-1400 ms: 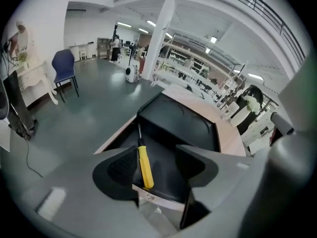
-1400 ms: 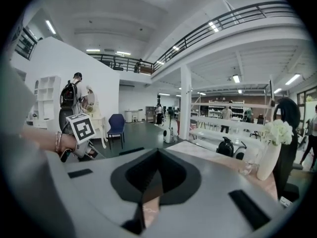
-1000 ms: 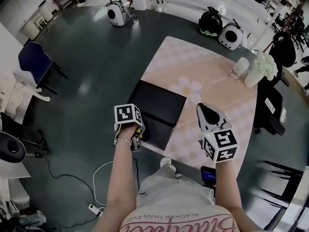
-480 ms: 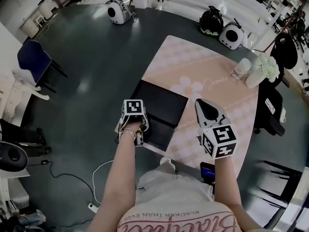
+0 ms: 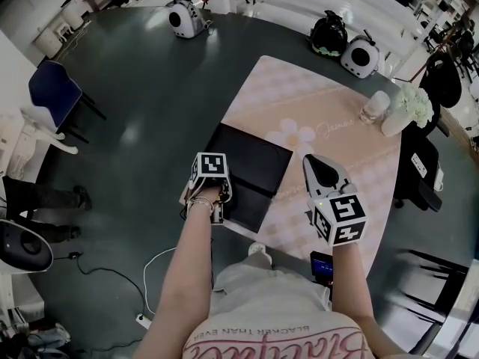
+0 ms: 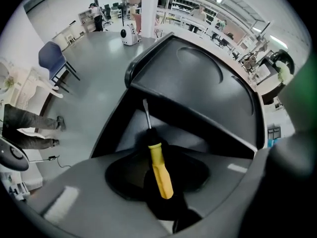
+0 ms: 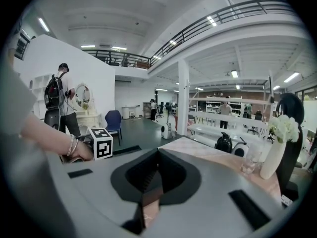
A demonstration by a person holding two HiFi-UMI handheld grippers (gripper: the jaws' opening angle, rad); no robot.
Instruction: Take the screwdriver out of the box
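Note:
A black box point(image 5: 251, 170) lies open on the pink table point(image 5: 337, 137), its lid point(image 6: 198, 78) raised. In its near left corner rests the screwdriver point(image 6: 159, 167), with a yellow handle and a thin metal shaft. My left gripper point(image 5: 218, 209) points straight down into that corner. In the left gripper view, the left gripper point(image 6: 161, 185) is closing, and the dark pads sit against the yellow handle. My right gripper point(image 5: 320, 167) hovers over the table to the right of the box. In its own view the right gripper point(image 7: 148, 182) is shut, with nothing between the jaws.
A glass point(image 5: 372, 105) and a vase of white flowers point(image 5: 404, 103) stand at the table's far right. On the floor are two bags point(image 5: 327, 34), a white machine point(image 5: 182, 21), a blue chair point(image 5: 52, 92) and a cable with a power strip point(image 5: 146, 321). A person's legs point(image 5: 41, 197) stand at left.
My left gripper has shifted right and down onto the box's near left corner. The right gripper has barely moved. A person's legs have come into view at the left.

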